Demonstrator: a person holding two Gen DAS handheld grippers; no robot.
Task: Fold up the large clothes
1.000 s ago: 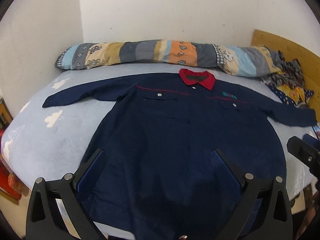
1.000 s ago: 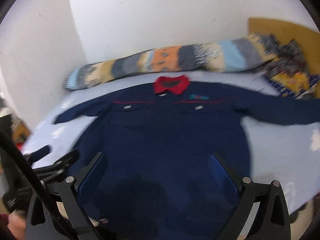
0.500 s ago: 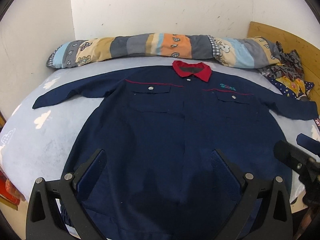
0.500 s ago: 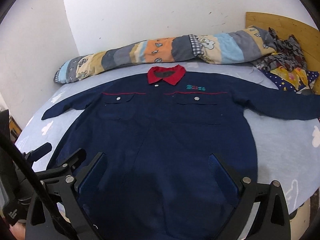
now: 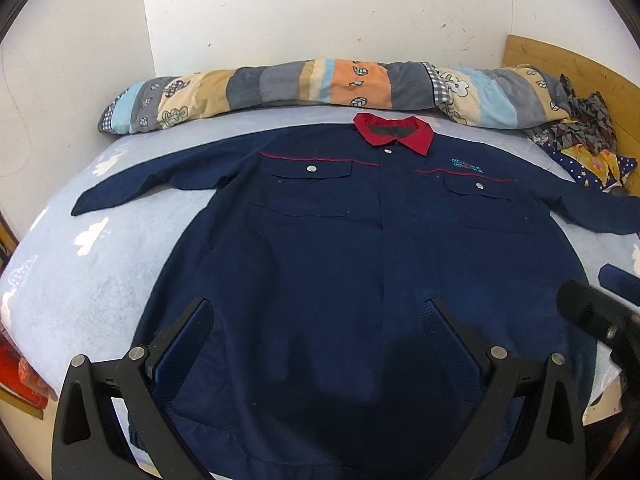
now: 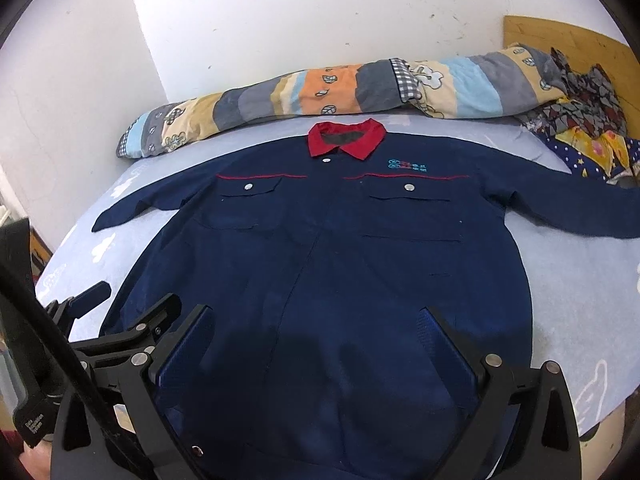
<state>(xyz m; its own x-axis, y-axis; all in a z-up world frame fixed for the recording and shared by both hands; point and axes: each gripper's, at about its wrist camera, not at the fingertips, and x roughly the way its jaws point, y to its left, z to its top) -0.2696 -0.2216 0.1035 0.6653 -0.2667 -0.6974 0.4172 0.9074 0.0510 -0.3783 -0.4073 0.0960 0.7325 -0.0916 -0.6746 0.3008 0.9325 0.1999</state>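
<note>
A large navy work shirt (image 5: 360, 248) with a red collar (image 5: 394, 134) lies flat, face up, on the bed, sleeves spread out to both sides. It also shows in the right wrist view (image 6: 320, 264). My left gripper (image 5: 318, 312) is open and empty, held above the shirt's lower hem. My right gripper (image 6: 320, 314) is open and empty, also above the lower hem. The right gripper's tip shows at the right edge of the left wrist view (image 5: 592, 316). The left gripper shows at the lower left of the right wrist view (image 6: 120, 332).
The bed has a light blue sheet (image 5: 80, 264) with white cloud prints. A rolled patchwork quilt (image 5: 320, 86) lies along the white wall. A heap of patterned clothes (image 5: 584, 140) sits at the back right by a wooden headboard (image 5: 560, 64).
Both grippers have steadied and shifted slightly over the shirt's hem. The right wrist view went from blurred to sharp. The shirt has not moved.
</note>
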